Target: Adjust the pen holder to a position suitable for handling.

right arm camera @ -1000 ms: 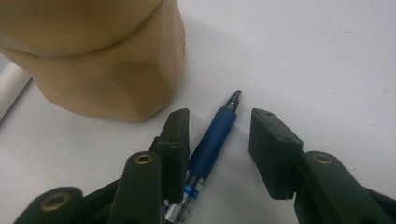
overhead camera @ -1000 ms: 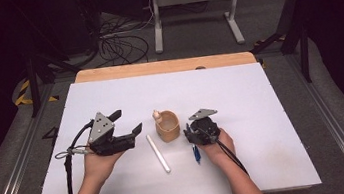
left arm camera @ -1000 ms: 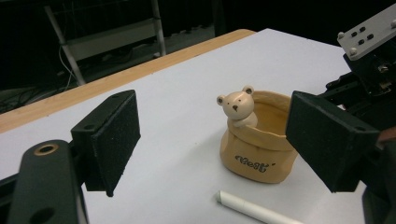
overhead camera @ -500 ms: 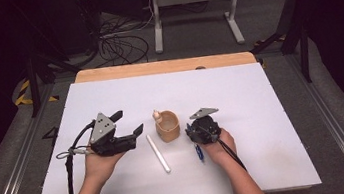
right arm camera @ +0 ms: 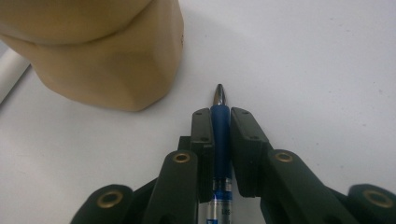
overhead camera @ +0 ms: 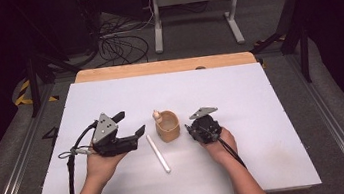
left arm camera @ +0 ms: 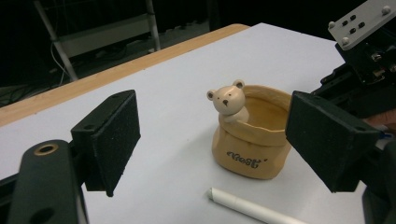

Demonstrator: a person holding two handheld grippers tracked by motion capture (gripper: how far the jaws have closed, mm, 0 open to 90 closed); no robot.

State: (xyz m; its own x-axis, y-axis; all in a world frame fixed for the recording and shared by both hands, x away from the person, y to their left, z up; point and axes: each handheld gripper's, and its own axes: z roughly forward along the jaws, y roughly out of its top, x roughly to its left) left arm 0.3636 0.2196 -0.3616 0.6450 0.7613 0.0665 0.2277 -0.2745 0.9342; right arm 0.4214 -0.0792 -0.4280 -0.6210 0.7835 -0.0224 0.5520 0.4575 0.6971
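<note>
Right hand-held gripper (right arm camera: 220, 128), jaws just closed, clamps blue pen (right arm camera: 220, 122) lengthwise on worktop (right arm camera: 303, 60), tip w/ bear-topped pen pot (right arm camera: 100, 51) just beside; left hand-held gripper (left arm camera: 212, 140) released.

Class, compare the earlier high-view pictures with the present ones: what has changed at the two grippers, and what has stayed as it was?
The right gripper has just been closing its jaws and is now shut on the blue pen, which lies on the table beside the bear pot. Both hands kept their places. The left gripper is unchanged, open and facing the pot; the white pen and the pot have not moved.
</note>
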